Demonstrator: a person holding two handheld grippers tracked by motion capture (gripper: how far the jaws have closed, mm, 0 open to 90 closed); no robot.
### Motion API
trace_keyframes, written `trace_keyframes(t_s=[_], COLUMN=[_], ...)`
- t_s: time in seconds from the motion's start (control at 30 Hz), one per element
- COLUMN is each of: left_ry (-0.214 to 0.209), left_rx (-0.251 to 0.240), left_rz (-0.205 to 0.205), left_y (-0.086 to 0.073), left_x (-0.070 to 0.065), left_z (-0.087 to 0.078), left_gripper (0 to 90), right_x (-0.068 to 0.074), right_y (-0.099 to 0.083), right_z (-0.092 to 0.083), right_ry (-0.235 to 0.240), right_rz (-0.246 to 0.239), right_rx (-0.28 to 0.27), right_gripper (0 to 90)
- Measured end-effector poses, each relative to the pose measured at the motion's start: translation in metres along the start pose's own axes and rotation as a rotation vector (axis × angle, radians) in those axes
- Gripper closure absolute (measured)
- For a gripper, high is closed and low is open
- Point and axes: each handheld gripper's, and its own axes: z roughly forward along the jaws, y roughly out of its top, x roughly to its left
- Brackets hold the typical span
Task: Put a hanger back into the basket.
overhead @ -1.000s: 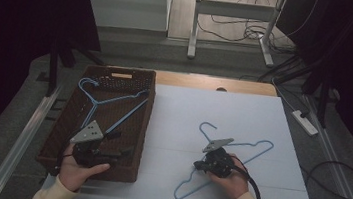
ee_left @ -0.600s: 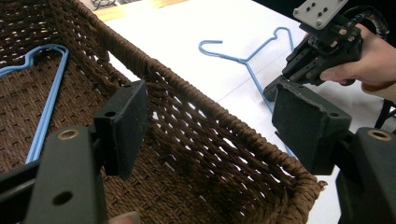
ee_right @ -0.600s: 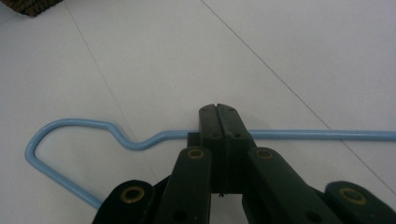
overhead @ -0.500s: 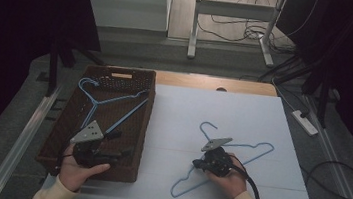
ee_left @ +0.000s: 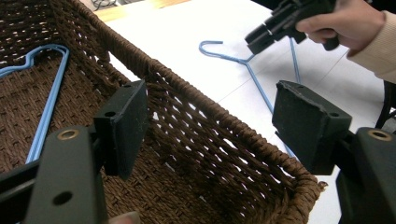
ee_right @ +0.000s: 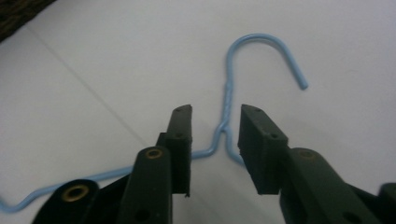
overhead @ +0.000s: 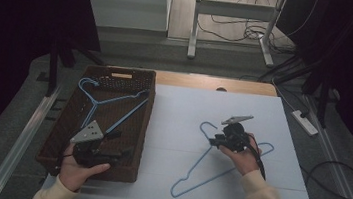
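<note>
On the white tabletop [overhead: 171, 129] we see the right tongs [ee_right: 215, 140] open astride a blue hanger [ee_right: 227, 100], perhaps touching; left tongs [ee_left: 210, 121] gape above a basket [ee_left: 210, 126].

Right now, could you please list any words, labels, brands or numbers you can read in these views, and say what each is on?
None can be read.
The tan tag on the far wall of the woven basket is too small and blurred to tell whether it carries text.
</note>
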Motion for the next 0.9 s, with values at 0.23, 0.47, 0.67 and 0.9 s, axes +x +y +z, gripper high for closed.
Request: trace_keyframes(t_s=[0.23,0.47,0.67,0.9], left_ry=[-0.001,-0.003,-0.004,-0.006], left_rx=[-0.003,-0.003,-0.003,-0.003], left_rz=[-0.001,0.003,0.005,0.01], left_y=[0.0,0.0,0.0,0.001], left_x=[0.0,0.0,-0.001,-0.003], left_z=[0.0,0.0,-0.001,0.0], left_gripper=[27.7,27.7,27.7,27.7], right_x=[-0.007,0.001,0.011,0.015], right_y=[0.018,0.03,0.039,0.045], right_z=[0.026,0.043,0.048,0.051], right_ry=[-0.029,-0.083,-0.125,-0.162], right_rz=[0.013,-0.029,-0.004,0.045], right_rx=[0.114,0.222,0.288,0.333], right_gripper=[53.9,63.6,81.4,86.2])
